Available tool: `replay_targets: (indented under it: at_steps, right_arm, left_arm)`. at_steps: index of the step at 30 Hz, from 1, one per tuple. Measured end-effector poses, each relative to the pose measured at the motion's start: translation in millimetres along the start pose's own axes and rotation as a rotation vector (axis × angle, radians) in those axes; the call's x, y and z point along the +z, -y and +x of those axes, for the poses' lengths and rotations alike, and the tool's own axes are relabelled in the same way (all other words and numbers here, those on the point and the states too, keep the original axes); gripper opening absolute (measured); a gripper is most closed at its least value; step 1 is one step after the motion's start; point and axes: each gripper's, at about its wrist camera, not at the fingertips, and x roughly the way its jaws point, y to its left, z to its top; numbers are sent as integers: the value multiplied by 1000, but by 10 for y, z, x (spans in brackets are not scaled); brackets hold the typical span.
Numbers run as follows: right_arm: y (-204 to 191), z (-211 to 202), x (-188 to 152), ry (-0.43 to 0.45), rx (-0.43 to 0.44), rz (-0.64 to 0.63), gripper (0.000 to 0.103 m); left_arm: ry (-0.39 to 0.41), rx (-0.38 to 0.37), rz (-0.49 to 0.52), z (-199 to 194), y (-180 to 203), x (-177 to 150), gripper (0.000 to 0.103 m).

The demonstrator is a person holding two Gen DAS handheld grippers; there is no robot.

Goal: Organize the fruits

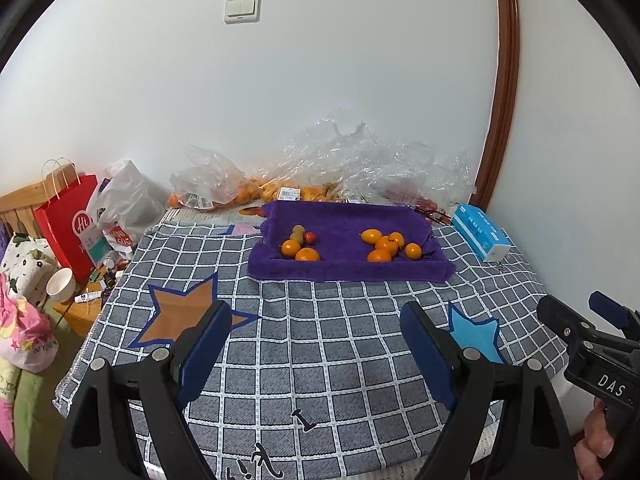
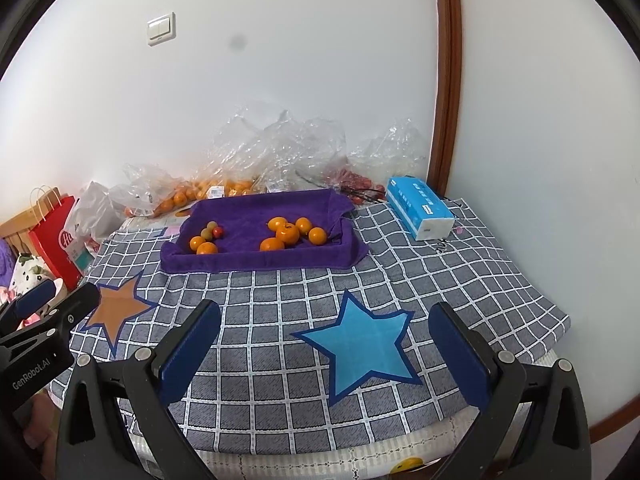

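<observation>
Oranges [image 2: 286,234] and smaller round fruits [image 2: 212,232] sit in two clusters on a purple towel-lined tray [image 2: 256,260] at the far side of the grid-patterned tabletop [image 2: 280,360]; left hand-held gripper [image 1: 316,356] and right hand-held gripper [image 2: 324,356] both gape empty above the cloth

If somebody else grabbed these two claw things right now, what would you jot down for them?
Left gripper: open, empty, above the checked cloth.
Right gripper: open, empty, over the blue star.
Purple towel tray at the table's far side holds two groups: right, five oranges; left, two oranges mixed with two small greenish fruits and one red one.
More fruit in the plastic bags behind.
Done: right group looks sorted. Left: probably separate the mixed pile.
</observation>
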Motion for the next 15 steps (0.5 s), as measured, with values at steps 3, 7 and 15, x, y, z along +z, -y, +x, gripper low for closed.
replay_targets:
  at_steps: [3, 7, 15]
  right_arm:
    - [5, -14, 0, 2, 2, 0, 102]
    - [1, -20, 0, 2, 2, -1, 102]
    - [0, -18, -3, 1, -2, -3, 102]
  left_arm:
    - [0, 1, -1, 2, 4, -2, 86]
    - [-1, -1, -1, -18, 6, -9, 86]
    - [-2, -3, -3, -28, 9, -6, 86]
